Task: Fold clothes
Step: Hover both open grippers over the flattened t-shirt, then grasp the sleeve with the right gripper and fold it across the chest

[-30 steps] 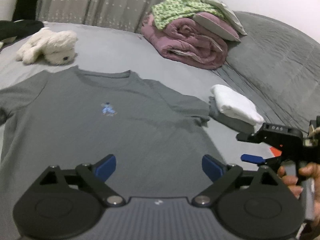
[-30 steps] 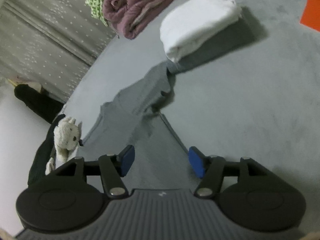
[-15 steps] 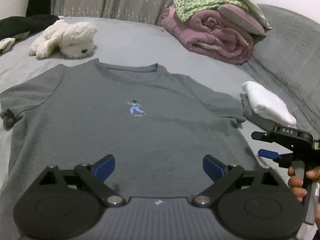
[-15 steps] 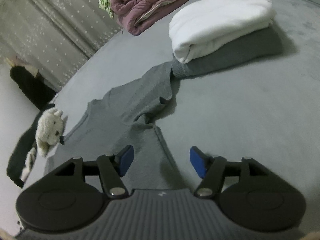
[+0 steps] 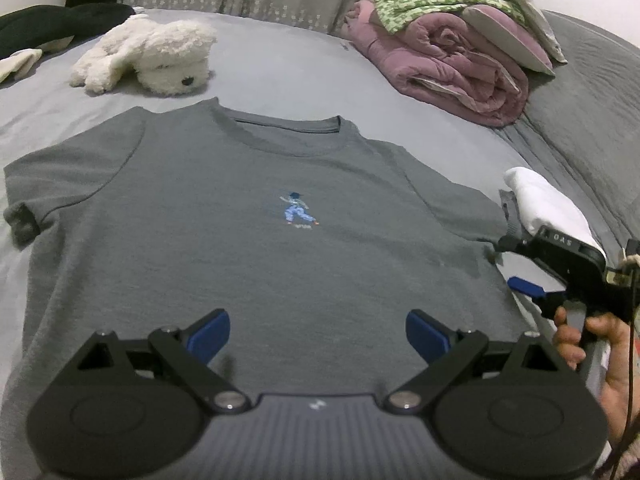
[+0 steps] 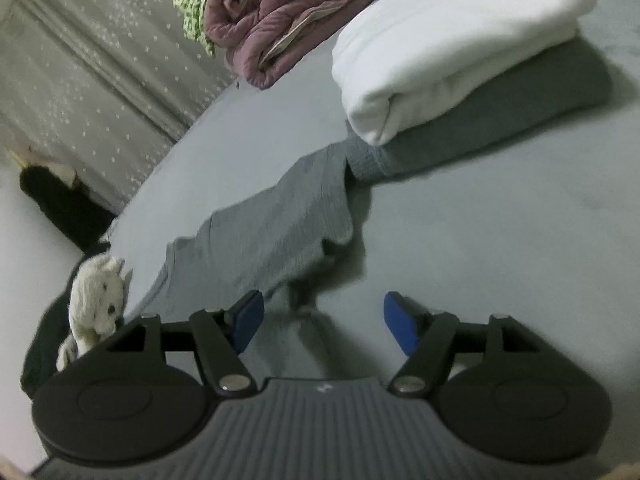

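Note:
A grey T-shirt (image 5: 256, 216) with a small blue figure print lies spread flat, front up, on the grey bed. My left gripper (image 5: 318, 338) hovers open above its lower body, nothing between the blue pads. In the right wrist view the shirt's right sleeve (image 6: 288, 232) lies crumpled just ahead of my right gripper (image 6: 322, 322), whose jaws are opening with the shirt's side edge below the gap. Seen from the left wrist, the right gripper (image 5: 520, 268) sits at the shirt's right edge, a hand on its handle.
A folded white garment (image 6: 448, 48) rests on a folded grey one (image 6: 500, 120) right of the sleeve. A white plush dog (image 5: 148, 56) lies beyond the collar. Rolled pink bedding (image 5: 444, 64) with a green cloth sits at the back right. Dark clothing (image 5: 56, 28) lies far left.
Both grippers moved in over the shirt; the left view now shows it centred and larger. The right gripper dropped closer to the sleeve and its jaws widened.

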`<state>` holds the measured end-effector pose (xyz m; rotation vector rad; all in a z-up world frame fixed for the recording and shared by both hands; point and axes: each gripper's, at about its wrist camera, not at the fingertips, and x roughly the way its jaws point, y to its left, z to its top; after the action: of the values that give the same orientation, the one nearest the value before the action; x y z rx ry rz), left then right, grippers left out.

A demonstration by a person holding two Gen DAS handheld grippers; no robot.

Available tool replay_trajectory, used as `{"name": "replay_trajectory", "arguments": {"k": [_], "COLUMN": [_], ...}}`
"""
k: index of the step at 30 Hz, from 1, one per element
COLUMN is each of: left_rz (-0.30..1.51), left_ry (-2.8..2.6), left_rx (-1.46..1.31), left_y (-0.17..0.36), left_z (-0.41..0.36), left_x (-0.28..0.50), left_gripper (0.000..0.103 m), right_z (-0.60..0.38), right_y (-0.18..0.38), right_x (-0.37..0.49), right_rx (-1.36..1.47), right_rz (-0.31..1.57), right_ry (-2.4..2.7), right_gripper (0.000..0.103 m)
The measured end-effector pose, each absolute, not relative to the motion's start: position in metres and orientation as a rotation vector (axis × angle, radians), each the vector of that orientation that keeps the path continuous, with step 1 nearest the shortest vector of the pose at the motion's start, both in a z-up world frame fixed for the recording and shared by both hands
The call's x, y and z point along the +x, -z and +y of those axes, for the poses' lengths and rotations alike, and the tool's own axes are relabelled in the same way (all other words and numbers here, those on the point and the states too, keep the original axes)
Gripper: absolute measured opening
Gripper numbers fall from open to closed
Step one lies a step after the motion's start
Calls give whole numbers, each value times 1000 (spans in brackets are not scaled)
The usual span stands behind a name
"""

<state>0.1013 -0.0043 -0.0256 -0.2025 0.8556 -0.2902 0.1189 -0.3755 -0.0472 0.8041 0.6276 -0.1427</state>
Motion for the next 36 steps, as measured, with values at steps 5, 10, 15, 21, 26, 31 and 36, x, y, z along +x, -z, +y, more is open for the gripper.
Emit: {"name": "replay_trajectory", "arguments": {"k": [5, 10, 15, 21, 26, 31, 36], "left_rz": [862, 857, 851, 844, 834, 825, 822], "left_ry": [279, 282, 288, 280, 278, 269, 265], "left_rx": [-217, -229, -238, -256, -271, -290, -300], "left_y": [26, 25, 23, 20, 17, 13, 12], "left_z": [1, 2, 4, 11, 16, 21, 26], "left_x": [104, 104, 104, 106, 105, 106, 108], "left_gripper": [96, 96, 96, 96, 96, 96, 96], "right_z": [-383, -379, -358, -309, -259, -212, -175], "right_y": [55, 54, 45, 12, -6, 0, 23], "right_x": [132, 152, 167, 169, 175, 189, 199], "right_rx": [890, 851, 690, 380, 135, -65, -190], "right_rz": [573, 582, 599, 551, 534, 572, 701], "right_ry": [148, 176, 227, 209, 116, -5, -151], "right_gripper": [71, 49, 12, 10, 10, 10, 14]}}
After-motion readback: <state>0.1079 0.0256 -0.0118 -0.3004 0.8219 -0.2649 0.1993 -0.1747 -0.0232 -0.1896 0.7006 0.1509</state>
